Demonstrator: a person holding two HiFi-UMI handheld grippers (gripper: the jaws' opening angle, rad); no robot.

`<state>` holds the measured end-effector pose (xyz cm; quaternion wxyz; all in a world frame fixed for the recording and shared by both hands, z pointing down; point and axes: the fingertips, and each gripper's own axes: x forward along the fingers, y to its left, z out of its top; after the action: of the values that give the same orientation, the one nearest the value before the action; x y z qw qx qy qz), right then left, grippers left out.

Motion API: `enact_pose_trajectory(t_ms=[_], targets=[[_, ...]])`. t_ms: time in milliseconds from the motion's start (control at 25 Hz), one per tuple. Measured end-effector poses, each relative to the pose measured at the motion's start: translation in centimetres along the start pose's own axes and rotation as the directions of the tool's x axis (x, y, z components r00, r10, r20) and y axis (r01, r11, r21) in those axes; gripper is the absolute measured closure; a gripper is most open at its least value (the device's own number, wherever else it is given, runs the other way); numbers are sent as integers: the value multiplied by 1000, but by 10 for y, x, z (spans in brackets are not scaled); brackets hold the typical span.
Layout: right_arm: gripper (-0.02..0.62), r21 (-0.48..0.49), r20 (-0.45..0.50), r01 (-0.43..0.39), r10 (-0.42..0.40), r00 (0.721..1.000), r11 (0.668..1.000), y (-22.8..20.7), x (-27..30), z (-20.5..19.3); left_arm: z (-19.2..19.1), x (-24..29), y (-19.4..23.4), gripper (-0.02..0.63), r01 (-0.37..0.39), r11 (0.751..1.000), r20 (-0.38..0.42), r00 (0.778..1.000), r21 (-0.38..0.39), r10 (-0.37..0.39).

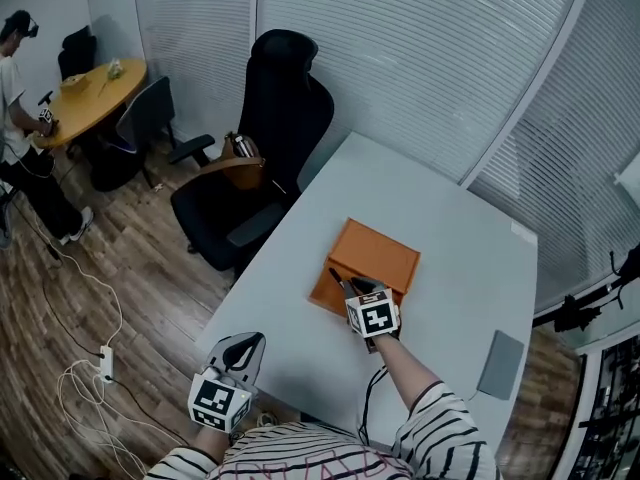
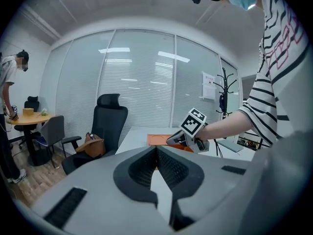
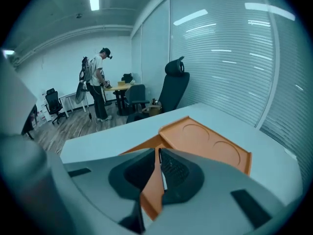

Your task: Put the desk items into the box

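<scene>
Mid-frame, the right gripper (image 1: 350,286) is pinching a thin dark pen (image 1: 335,275) over the orange box (image 1: 385,253). At lower left, the left gripper (image 1: 247,341) is hanging closed and empty.

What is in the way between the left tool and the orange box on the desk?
Nothing visible lies on the white desk between the left tool and the orange box. Only the right tool is at the box's near edge, jaws closed on its wall.
</scene>
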<state>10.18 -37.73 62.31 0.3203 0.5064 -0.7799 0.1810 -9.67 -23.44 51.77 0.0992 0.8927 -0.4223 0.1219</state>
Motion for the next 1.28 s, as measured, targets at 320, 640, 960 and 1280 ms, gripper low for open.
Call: enact_pose_trajectory(t_ms=[320, 640, 960, 1280], targets=[[558, 98, 211, 31, -51, 976, 995, 17, -73, 19, 3, -10, -12, 583, 48, 999, 24, 999, 17, -49], [568, 186, 343, 34, -97, 934, 982, 49, -147, 6, 3, -31, -21, 584, 90, 995, 48, 995, 38, -92], [569, 208, 412, 104, -184, 893, 973, 88, -210, -21, -4, -56, -37, 584, 133, 989, 65, 988, 56, -137], [569, 262, 438, 109, -218, 872, 959, 122, -248, -46, -14, -81, -51, 584, 165, 985, 75, 983, 50, -168]])
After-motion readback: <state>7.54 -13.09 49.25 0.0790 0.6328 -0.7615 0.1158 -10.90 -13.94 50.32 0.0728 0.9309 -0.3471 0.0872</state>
